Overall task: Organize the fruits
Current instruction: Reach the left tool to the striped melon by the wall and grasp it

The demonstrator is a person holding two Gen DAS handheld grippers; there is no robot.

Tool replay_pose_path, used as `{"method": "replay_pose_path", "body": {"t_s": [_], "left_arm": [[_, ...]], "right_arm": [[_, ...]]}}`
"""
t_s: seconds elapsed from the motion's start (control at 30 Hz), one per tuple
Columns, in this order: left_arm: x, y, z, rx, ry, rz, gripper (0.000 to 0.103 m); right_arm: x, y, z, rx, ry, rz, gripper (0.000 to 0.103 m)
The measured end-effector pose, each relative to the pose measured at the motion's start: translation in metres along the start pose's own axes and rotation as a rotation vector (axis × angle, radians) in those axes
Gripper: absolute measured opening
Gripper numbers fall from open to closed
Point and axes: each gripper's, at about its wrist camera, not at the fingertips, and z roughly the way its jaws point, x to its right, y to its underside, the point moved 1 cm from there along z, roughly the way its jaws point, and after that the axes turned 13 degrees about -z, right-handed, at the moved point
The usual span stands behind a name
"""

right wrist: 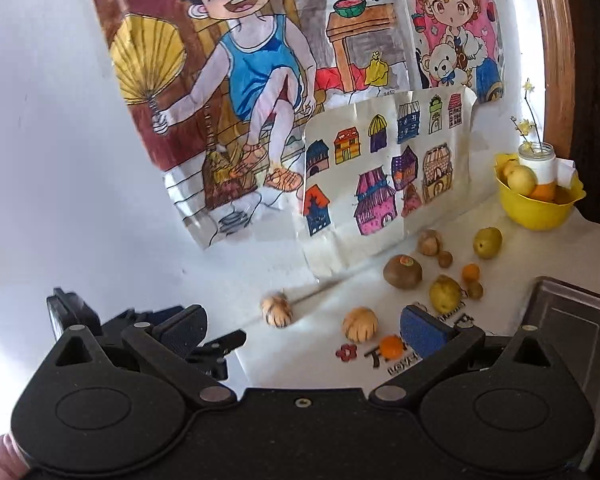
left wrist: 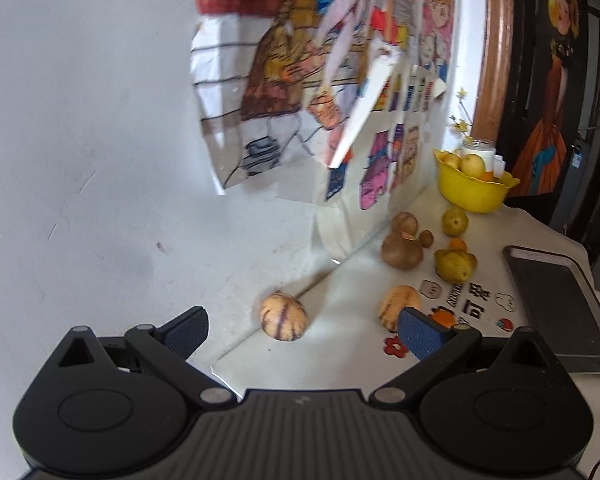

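Loose fruits lie on a white table by the wall. A striped pale melon (left wrist: 284,316) (right wrist: 276,309) sits at the wall's foot, a second striped melon (left wrist: 400,305) (right wrist: 360,324) to its right. Further back lie a brown round fruit (left wrist: 402,253) (right wrist: 402,273), yellow pears (left wrist: 455,265) (right wrist: 445,293) and small oranges (right wrist: 392,345). A yellow bowl (left wrist: 474,191) (right wrist: 537,209) at the far right holds pears and an orange. My left gripper (left wrist: 302,330) is open and empty, just short of the first melon. My right gripper (right wrist: 304,330) is open and empty, above the table.
A dark grey tray (left wrist: 560,304) (right wrist: 572,316) lies at the right edge of the table. Children's drawings (right wrist: 284,120) hang on the white wall behind. A glass jar with yellow flowers (right wrist: 536,156) stands behind the bowl. The left gripper's body (right wrist: 140,328) shows in the right wrist view.
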Motion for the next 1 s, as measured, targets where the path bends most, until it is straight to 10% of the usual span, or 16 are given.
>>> {"method": "replay_pose_path", "body": {"t_s": [0.27,1.0], "left_arm": [[-0.019,0.017,0.046,-0.05,0.023,-0.095,0.103],[-0.008,0.033,0.13,-0.047,-0.08,-0.151,0.094]], "right_arm": [[0.0,0.057,0.074,0.08,0.127,-0.282,0.103],[0.029,0.104,0.243,-0.072,0.036,-0.529,0.095]]}}
